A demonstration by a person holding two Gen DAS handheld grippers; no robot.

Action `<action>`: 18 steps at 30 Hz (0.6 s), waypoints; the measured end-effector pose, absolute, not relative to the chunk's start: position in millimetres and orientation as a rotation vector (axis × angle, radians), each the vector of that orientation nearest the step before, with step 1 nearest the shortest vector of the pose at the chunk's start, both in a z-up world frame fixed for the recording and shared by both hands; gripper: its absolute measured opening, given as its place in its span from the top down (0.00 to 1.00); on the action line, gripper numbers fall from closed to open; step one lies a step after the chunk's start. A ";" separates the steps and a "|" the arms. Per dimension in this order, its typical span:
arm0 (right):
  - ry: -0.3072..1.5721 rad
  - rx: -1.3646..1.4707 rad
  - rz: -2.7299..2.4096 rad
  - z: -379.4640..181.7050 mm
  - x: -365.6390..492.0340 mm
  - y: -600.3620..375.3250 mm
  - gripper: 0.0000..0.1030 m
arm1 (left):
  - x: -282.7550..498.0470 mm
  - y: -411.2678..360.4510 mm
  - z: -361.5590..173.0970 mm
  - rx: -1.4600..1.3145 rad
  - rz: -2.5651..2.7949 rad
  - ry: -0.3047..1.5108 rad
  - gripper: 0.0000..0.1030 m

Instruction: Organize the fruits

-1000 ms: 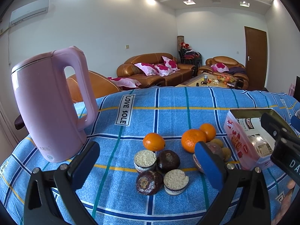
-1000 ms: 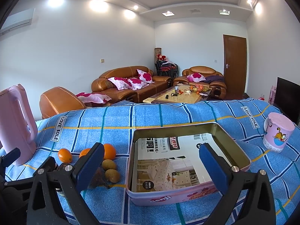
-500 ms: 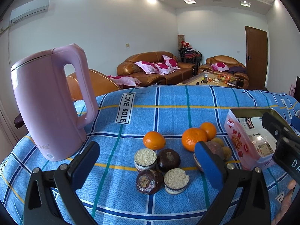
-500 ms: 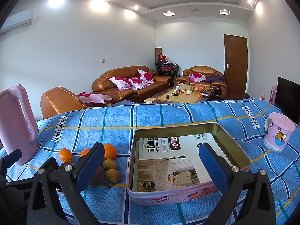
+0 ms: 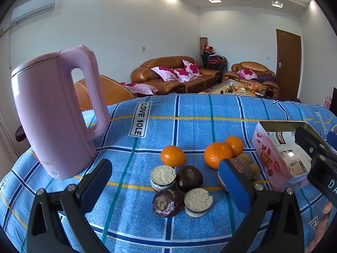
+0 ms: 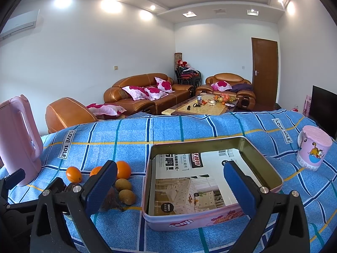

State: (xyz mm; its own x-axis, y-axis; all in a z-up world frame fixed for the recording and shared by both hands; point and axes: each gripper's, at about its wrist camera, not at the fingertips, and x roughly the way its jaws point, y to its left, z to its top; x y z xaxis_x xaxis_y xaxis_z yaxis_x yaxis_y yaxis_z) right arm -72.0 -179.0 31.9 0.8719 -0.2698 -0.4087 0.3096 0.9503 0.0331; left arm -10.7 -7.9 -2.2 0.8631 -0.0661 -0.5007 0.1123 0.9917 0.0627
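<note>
With both jaws spread and empty, the left gripper (image 5: 166,181) should be lowered squarely over one round orange fruit (image 5: 173,158) before the pink rectangular tin (image 6: 210,215) is approached.

In the left wrist view, the kettle (image 5: 56,113) is standing at frame left on the tablecloth (image 5: 189,113). 3 oranges (image 5: 215,155) are sitting at centre, with 4 round fruits (image 5: 188,178) clustering just below them. The tin (image 5: 280,154) is lying at right, 2 kiwis (image 6: 124,188) sitting left of it.
</note>
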 end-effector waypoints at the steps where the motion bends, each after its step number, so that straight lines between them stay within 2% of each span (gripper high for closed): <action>1: 0.413 0.098 -0.302 31.6 -71.6 -179.3 0.01 | -10.6 -7.9 -2.1 0.090 -0.094 0.523 0.00; 18: 0.418 0.101 -0.295 30.4 -70.5 -180.2 0.01 | -9.7 -6.9 -3.4 0.083 -0.094 0.532 0.00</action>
State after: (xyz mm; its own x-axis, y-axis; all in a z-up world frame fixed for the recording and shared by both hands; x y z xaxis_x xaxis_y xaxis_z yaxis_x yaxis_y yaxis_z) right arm -70.5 -180.2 30.4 0.8721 -0.2612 -0.4138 0.3026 0.9524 0.0366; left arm -9.7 -6.9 -3.4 0.8577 -0.0676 -0.5097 0.1106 0.9924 0.0546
